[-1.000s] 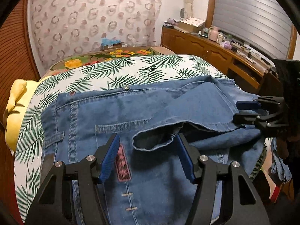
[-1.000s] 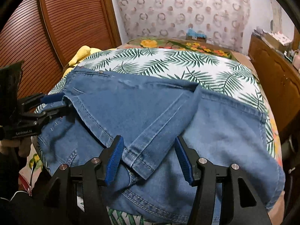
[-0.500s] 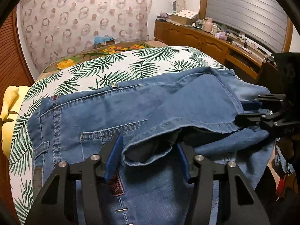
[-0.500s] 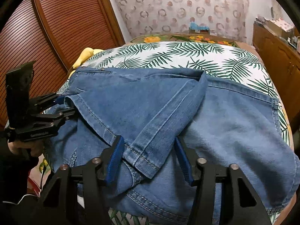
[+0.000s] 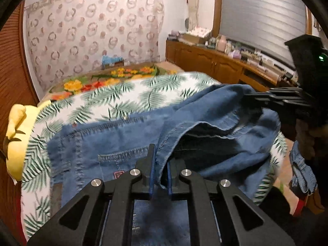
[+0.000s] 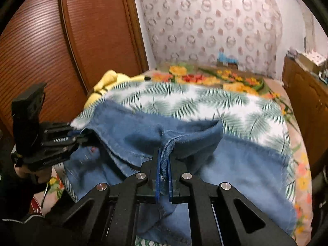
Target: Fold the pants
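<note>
Pants [image 5: 131,141]: blue denim, bunched at frame centre; left gripper [image 5: 159,176] and right gripper [image 6: 163,176] each pinch a hem fold.

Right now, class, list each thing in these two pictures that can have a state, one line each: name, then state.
Jeans: partly folded on the bed, near edge pinched in two places and raised.
Left tongs: shut on the jeans' hem.
Right tongs: shut on a denim seam.
Palm-leaf bedspread: spread flat under the jeans.
Cupboard doors: closed.
</note>
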`<state>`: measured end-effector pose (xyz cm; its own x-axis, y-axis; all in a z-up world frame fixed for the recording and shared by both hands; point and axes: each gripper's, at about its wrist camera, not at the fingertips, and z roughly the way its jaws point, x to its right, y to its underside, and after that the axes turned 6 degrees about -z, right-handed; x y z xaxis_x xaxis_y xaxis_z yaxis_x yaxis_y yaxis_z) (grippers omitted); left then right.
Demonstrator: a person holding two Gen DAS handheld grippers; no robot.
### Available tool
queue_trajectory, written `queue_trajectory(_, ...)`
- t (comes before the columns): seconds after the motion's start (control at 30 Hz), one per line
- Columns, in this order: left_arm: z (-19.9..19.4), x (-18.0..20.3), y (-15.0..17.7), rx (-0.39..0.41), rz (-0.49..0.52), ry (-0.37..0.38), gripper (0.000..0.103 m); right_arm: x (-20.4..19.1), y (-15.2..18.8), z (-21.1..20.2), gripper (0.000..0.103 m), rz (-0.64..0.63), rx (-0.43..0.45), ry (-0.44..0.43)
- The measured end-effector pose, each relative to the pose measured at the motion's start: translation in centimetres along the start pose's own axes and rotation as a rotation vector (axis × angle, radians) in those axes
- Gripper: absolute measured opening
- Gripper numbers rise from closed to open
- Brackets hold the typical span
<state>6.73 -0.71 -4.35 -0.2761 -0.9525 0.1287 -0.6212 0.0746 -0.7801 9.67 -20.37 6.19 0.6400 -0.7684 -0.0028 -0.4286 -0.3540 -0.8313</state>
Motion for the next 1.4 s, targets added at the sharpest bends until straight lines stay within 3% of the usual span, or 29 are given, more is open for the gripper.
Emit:
queue_trajectory(0.33,-7.0,-0.1,-1.3,0.125,-0.012,0.010,0.009,-1.6,-4.1,-2.9,0.005,-0.060,0.129,-0.017)
queue_trajectory(0.7,-11.9,-3.0,-1.3,0.197,-0.053,-0.047,0.008,-4.4,-7.2,-1.4,0.005,-0.130,0.196,-0.083)
queue_trajectory(1.03,-11.9,-7.0,2.2,0.159,-0.138,-0.099,0.008,-5.6,-8.8,4.8,0.005,-0.190,0.154,-0.151)
queue_trajectory(1.4,-9.4,-11.0,5.9,0.071,-0.227,-0.136,0.008,-7.9,-10.9,13.0,0.005,-0.247,0.022,-0.177)
